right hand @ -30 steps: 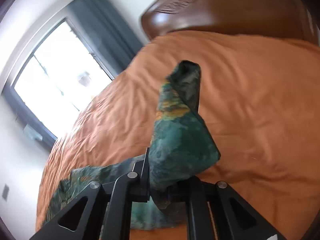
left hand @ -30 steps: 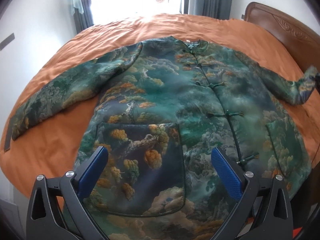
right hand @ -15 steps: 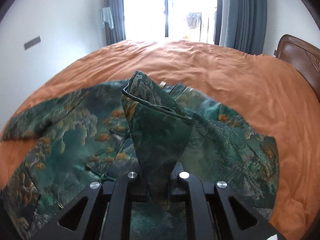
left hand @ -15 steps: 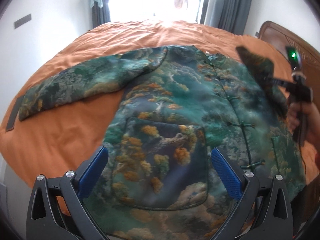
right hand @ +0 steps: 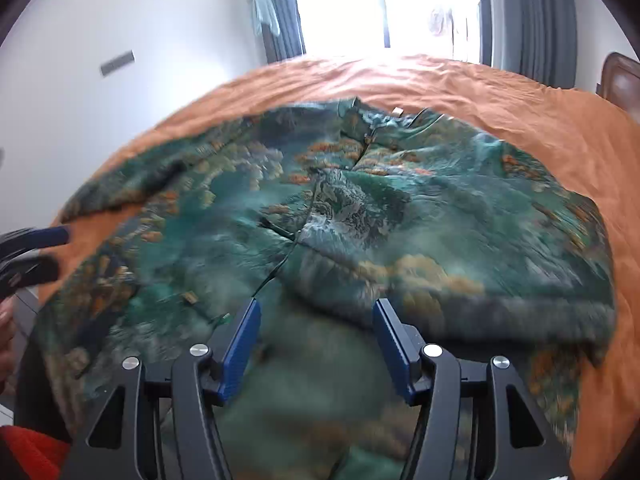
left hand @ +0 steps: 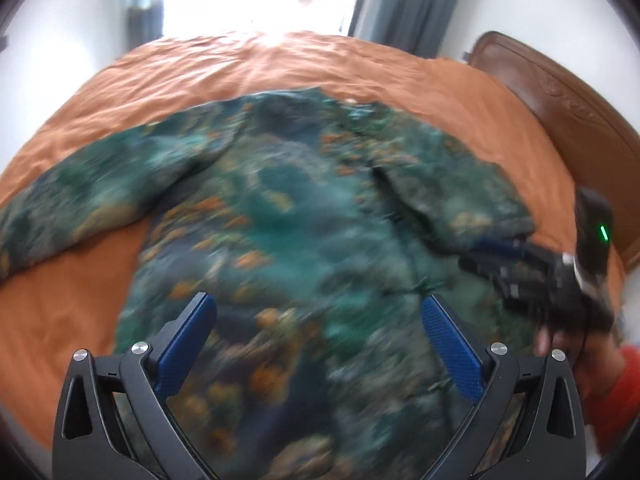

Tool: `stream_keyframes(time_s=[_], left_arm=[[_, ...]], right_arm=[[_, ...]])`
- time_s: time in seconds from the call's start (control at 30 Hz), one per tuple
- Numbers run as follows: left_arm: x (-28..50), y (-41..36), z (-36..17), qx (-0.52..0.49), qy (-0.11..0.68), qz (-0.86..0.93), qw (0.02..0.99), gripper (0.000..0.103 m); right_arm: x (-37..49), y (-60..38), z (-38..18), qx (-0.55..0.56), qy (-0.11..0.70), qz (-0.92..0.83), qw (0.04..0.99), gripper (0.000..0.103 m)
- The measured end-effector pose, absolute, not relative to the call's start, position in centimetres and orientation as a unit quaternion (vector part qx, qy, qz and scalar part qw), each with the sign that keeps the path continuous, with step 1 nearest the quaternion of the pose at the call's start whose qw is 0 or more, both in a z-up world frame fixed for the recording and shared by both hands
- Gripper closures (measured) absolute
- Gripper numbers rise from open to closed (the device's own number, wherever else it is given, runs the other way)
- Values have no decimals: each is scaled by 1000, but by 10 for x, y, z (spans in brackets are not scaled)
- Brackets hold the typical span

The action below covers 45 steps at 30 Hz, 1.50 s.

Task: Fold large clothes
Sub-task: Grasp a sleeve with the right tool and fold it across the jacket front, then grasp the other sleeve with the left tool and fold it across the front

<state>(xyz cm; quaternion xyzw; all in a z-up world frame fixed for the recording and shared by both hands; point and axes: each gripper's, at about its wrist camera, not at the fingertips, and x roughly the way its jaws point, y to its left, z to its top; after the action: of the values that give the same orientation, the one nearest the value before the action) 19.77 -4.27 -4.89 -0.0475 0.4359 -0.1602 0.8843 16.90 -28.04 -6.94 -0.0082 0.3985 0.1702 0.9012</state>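
On the far left of the orange bed cover, one sleeve of the green patterned jacket lies stretched out flat, its long axis running out to the left, away from the body of the garment. This sleeve is, I judge, the part the next move depends on. The left gripper hovers above the lower front of the jacket with its blue fingers spread wide and nothing between them, and the sleeve lies up and to the left of it, so this gripper is clearly the nearer one. Further to the right, the other sleeve is already laid across the chest, making a thick ridge over the row of buttons. The right gripper stands just below this folded sleeve, its jaws partly apart and holding no cloth. From there the outstretched sleeve is well apart, across the whole jacket. The left-wrist view is blurred, so fine details of the cuff cannot be told.
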Motion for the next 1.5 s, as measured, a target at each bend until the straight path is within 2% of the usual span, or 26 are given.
stream_keyframes(time_s=[0.23, 0.33, 0.43, 0.5, 0.53, 0.57, 0.77, 0.87, 1.2, 1.37, 1.5], left_arm=[[304, -136, -78, -49, 502, -245, 828, 1], [334, -157, -98, -57, 530, -232, 814, 6], [350, -171, -115, -72, 558, -224, 796, 34], [354, -176, -121, -63, 569, -211, 793, 67], [354, -178, -121, -49, 568, -195, 798, 75], [356, -179, -118, -40, 562, -191, 804, 97], [381, -160, -71, -55, 505, -186, 841, 97], [390, -150, -62, -49, 485, -173, 856, 97], [391, -139, -112, -36, 503, -154, 850, 96], [393, -141, -122, -33, 504, -153, 849, 95], [395, -143, -126, -29, 503, -153, 850, 94]], right_arm=[[85, -315, -47, 59, 344, 157, 924, 44], [60, -325, -43, 56, 338, 147, 928, 44], [48, -337, -38, 50, 338, 141, 929, 44], [47, -344, -34, 41, 336, 135, 931, 44], [48, -348, -32, 38, 335, 131, 932, 44], [48, -353, -30, 38, 335, 128, 933, 44], [84, -383, -15, 49, 335, 114, 934, 44], [129, -402, -10, 37, 336, 96, 936, 44], [323, -478, -64, 126, 424, 21, 897, 50], [359, -478, -107, 130, 488, 20, 863, 50], [351, -474, -109, 124, 491, 22, 862, 50]])
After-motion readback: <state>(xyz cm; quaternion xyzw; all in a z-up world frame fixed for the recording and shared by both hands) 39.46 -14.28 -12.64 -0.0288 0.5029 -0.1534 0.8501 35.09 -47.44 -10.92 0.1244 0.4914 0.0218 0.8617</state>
